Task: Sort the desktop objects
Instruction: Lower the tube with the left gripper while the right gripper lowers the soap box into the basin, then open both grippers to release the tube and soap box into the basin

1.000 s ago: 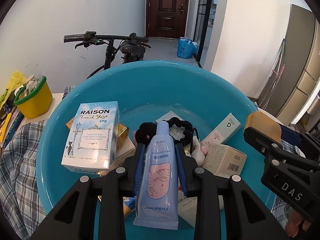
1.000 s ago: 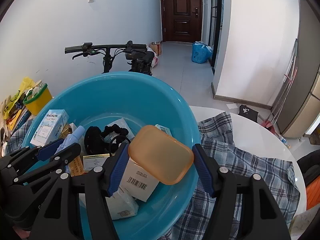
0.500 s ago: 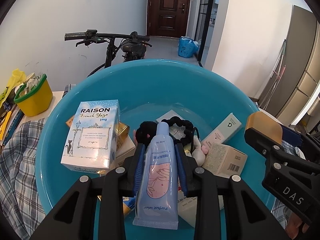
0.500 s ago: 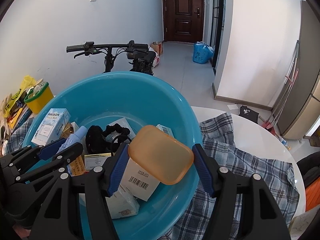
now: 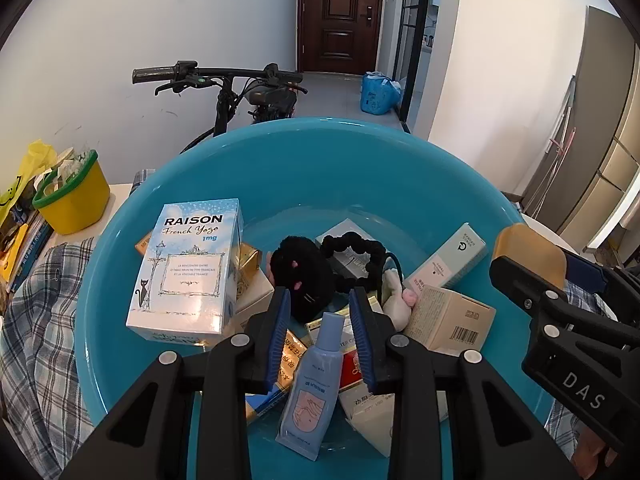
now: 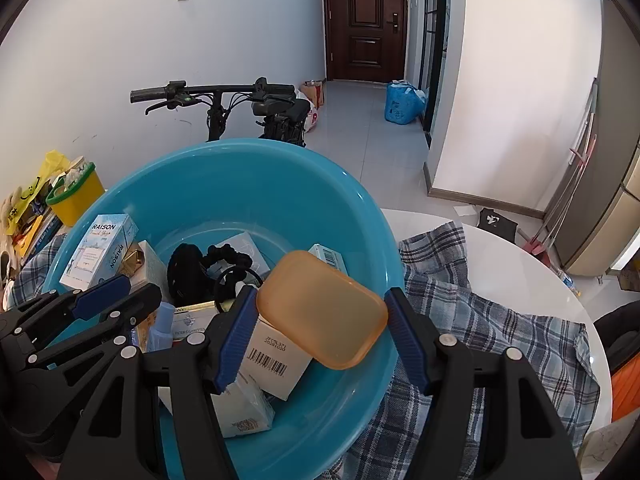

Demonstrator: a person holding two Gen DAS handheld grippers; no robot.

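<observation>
A: Where's your left wrist cam?

B: Close over the blue basin [image 5: 360, 160], tilted down, facing the bicycle [image 5: 224, 80] and door [image 5: 340, 12].

A: Right cam?

B: Same heading, just right of it. You share the basin, the bicycle, and each view catches the other gripper.

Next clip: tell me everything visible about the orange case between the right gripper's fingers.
The orange case is a smooth, rounded-corner slab, slightly translucent, like plastic or silicone; no lid seam or label shows. The right gripper clamps it, one blue pad on each side edge. It is tilted, broad face towards the camera, above the near right part of the blue basin, clear of the barcoded white box below.
</observation>
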